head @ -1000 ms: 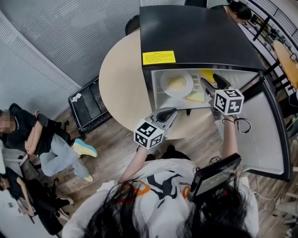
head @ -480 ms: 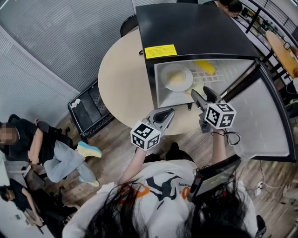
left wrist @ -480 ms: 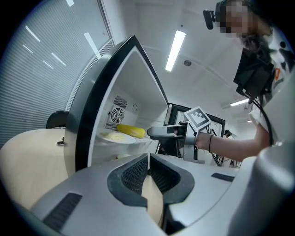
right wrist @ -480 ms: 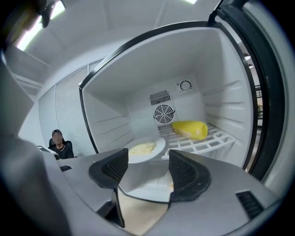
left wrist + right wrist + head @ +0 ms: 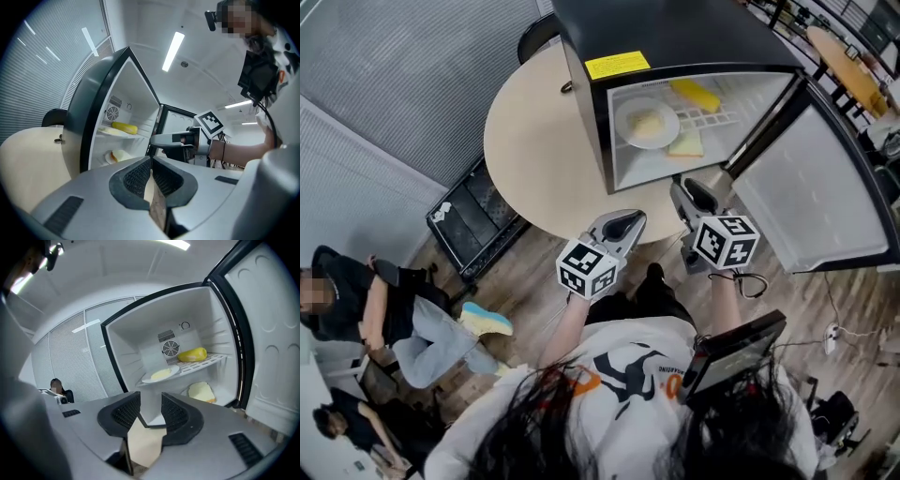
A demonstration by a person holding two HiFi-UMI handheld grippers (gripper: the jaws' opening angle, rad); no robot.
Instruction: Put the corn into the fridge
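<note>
The yellow corn (image 5: 694,95) lies on the upper wire shelf at the back of the open black fridge (image 5: 675,28); it also shows in the left gripper view (image 5: 124,127) and the right gripper view (image 5: 192,354). My right gripper (image 5: 686,192) hangs in front of the fridge opening, clear of the shelves. Its jaws have just been closing, a gap still stands between the pads (image 5: 176,414), and nothing is in it. My left gripper (image 5: 623,220) sits at the table's near edge, its jaws together and empty (image 5: 151,164).
A white plate (image 5: 647,123) with pale food shares the corn's shelf, and a slice of bread (image 5: 686,145) lies on the fridge floor. The fridge door (image 5: 816,187) swings wide to the right. The fridge stands on a round beige table (image 5: 534,150). A black cart (image 5: 478,220) and seated people (image 5: 384,309) are at the left.
My right gripper has drawn back out of the fridge toward me and its jaws have narrowed. The left gripper has shifted slightly. The corn stays on the shelf.
</note>
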